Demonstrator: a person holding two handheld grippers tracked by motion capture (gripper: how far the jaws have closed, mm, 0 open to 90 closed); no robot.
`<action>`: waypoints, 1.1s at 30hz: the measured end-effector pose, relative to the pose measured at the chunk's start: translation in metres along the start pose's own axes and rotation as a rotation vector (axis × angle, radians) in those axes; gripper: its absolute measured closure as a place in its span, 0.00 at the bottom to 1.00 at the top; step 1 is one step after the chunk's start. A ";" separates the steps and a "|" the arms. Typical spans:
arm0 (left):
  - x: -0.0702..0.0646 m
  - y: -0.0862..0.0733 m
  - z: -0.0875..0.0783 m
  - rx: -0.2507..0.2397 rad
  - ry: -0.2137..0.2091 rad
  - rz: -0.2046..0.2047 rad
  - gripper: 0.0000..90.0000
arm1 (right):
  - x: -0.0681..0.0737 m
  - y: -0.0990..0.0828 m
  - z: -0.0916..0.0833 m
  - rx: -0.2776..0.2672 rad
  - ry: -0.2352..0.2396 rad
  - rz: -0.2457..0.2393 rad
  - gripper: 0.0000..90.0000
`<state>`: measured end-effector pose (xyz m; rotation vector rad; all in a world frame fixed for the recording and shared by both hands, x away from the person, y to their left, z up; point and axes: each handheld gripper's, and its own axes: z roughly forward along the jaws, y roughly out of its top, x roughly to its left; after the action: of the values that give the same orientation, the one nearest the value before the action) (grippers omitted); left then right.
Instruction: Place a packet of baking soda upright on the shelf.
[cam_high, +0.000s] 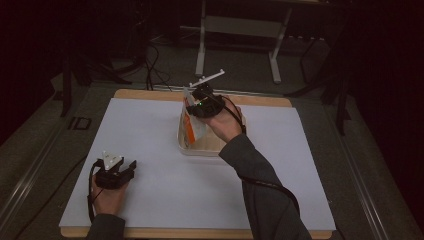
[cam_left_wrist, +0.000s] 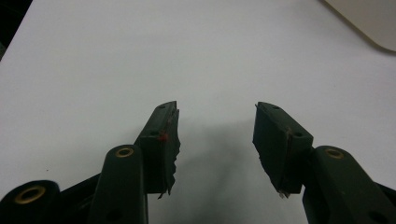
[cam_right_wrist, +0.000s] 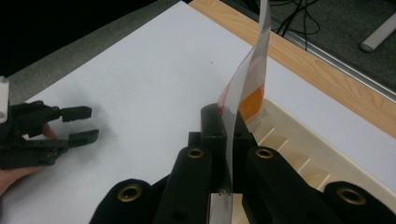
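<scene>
My right gripper (cam_high: 192, 104) is shut on a thin orange-and-white packet (cam_high: 192, 127), which hangs over a shallow cream tray (cam_high: 200, 148) near the table's back middle. In the right gripper view the packet (cam_right_wrist: 247, 88) stands edge-on, pinched between the two black jaws of my right gripper (cam_right_wrist: 229, 128), with the tray's rim (cam_right_wrist: 322, 140) to its right. At the front left of the white mat rests my left gripper (cam_high: 129, 166), held by a hand; it is open. The left gripper view shows my left gripper (cam_left_wrist: 215, 128) with jaws wide apart over bare white mat and nothing between them.
A white mat (cam_high: 150, 145) covers a wooden table (cam_high: 150, 94). Behind the table stand a grey frame's legs (cam_high: 201, 50) and floor cables (cam_high: 150, 70). The tray's corner (cam_left_wrist: 369, 23) lies far off in the left gripper view. The left gripper (cam_right_wrist: 51, 135) appears at the left of the right gripper view.
</scene>
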<state>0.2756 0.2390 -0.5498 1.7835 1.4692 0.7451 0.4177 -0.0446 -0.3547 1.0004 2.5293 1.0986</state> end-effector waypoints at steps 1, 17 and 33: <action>0.000 0.000 0.000 0.001 -0.001 -0.001 0.56 | 0.000 0.000 0.000 -0.005 -0.007 0.004 0.94; 0.000 0.000 0.000 0.002 0.003 0.005 0.56 | -0.005 -0.005 -0.006 -0.038 -0.006 0.033 0.77; -0.001 0.000 0.000 -0.006 0.008 -0.001 0.56 | 0.004 -0.015 -0.036 -0.073 0.011 0.023 0.73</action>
<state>0.2752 0.2383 -0.5498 1.7774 1.4714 0.7560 0.3923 -0.0696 -0.3397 1.0094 2.4729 1.1974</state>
